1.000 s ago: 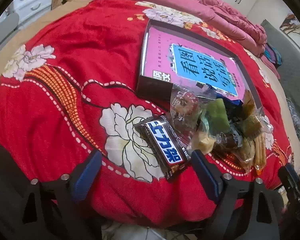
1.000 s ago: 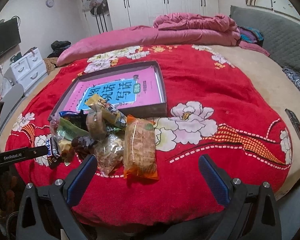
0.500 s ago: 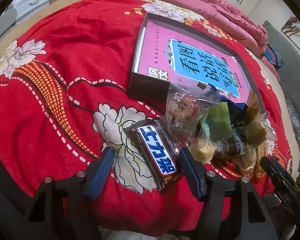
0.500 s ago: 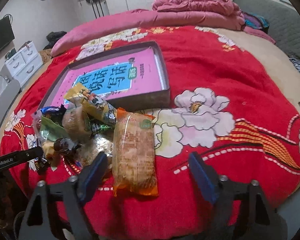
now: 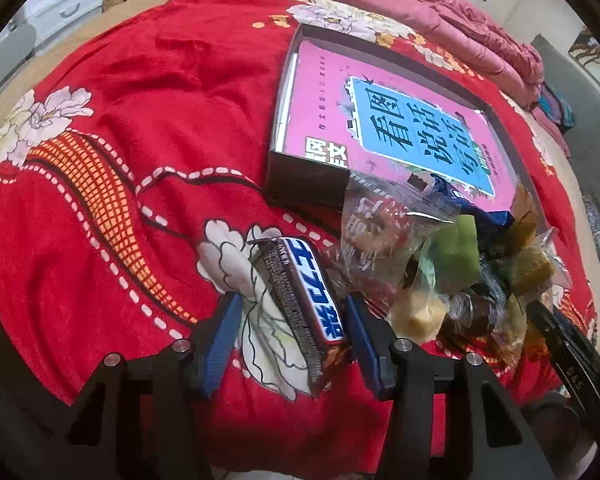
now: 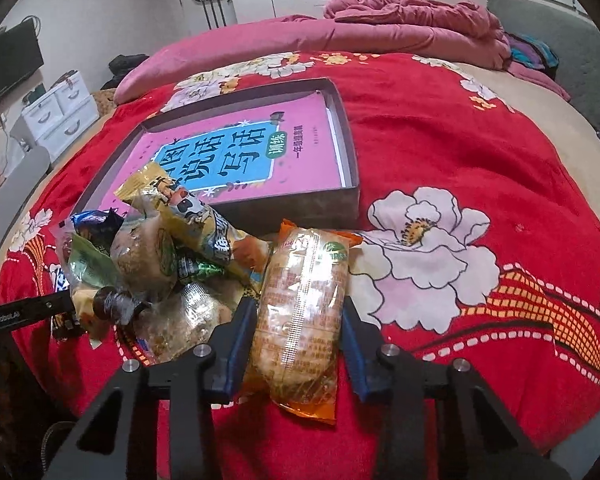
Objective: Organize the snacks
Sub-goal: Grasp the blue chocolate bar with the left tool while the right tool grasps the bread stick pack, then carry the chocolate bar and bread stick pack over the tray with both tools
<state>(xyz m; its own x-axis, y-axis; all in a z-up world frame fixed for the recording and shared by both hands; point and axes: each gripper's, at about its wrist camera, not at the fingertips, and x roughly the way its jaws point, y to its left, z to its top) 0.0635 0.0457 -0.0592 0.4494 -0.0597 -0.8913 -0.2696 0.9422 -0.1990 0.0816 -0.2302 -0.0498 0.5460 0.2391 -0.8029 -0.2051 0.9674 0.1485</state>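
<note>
Left wrist: left gripper [image 5: 292, 304] closing just now around the bar [image 5: 306, 280], at the near edge of the blanket [image 5: 120, 120], left of the pile [image 5: 440, 264]. Touching at the right pad, short at the left, so not yet gripping. Finish the squeeze across the narrow sides, square to the length, then lift clear before swinging far toward the box [image 5: 300, 178].

Right wrist: right gripper [image 6: 299, 308] also closing just now, clenched on both flanks of the pack [image 6: 308, 272] at the pile's right. Squeeze gently, contents probably crumbly; lift straight up to avoid dragging neighbours.
</note>
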